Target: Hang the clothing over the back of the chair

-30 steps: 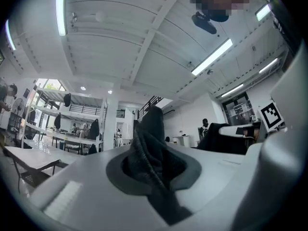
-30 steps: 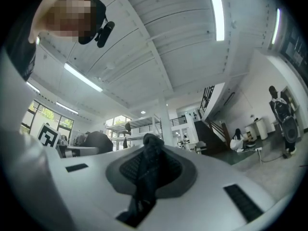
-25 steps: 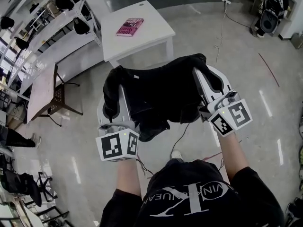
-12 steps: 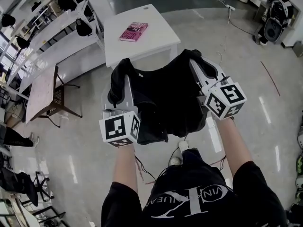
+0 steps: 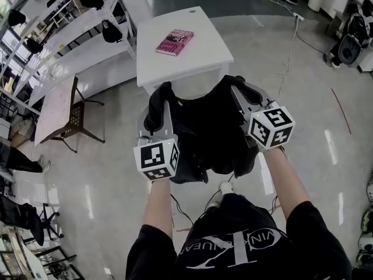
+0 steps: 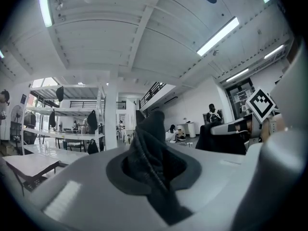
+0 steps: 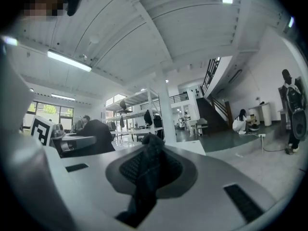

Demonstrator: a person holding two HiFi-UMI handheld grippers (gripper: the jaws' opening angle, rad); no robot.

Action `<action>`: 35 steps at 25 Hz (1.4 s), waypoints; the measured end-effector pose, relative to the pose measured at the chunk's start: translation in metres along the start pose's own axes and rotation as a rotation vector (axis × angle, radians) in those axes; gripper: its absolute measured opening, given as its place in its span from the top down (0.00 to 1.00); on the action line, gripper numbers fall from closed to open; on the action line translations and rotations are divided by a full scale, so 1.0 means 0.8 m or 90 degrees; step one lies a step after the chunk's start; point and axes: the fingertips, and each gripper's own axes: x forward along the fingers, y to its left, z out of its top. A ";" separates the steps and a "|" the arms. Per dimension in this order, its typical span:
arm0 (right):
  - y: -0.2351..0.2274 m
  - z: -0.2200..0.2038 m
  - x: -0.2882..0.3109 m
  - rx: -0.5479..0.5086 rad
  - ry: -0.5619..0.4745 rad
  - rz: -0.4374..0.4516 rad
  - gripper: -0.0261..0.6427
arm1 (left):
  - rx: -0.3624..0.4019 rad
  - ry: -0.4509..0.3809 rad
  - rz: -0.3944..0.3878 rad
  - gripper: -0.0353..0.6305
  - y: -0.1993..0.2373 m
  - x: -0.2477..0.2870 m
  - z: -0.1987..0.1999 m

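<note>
A black garment (image 5: 207, 130) hangs spread between my two grippers, held level in front of the person's chest. My left gripper (image 5: 161, 97) is shut on one bunched corner of the black fabric (image 6: 151, 146). My right gripper (image 5: 234, 86) is shut on the other corner (image 7: 148, 170). Each gripper's tips are buried in cloth in the head view. The rest of the garment sags down between the marker cubes (image 5: 156, 159). A brown chair (image 5: 74, 114) with a lattice back stands on the floor far to the left, well apart from the garment.
Just beyond the garment stands a white table (image 5: 198, 54) bearing a pink book (image 5: 174, 42). White shelving (image 5: 70, 37) with dark items lines the upper left. A pale table (image 5: 51, 107) adjoins the chair. Cables (image 5: 285, 51) trail over the shiny floor, and a speaker (image 5: 349, 48) sits far right.
Both grippers have carried the garment forward and a little down, closer to the white table. Both grips look unchanged.
</note>
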 end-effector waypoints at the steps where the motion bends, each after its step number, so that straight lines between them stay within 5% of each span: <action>1: -0.004 -0.005 0.006 -0.001 0.008 0.002 0.90 | 0.000 0.005 0.003 0.86 0.002 0.005 -0.005; 35: -0.061 -0.195 0.100 -0.062 0.260 0.042 0.90 | -0.010 0.195 0.004 0.83 0.004 0.091 -0.171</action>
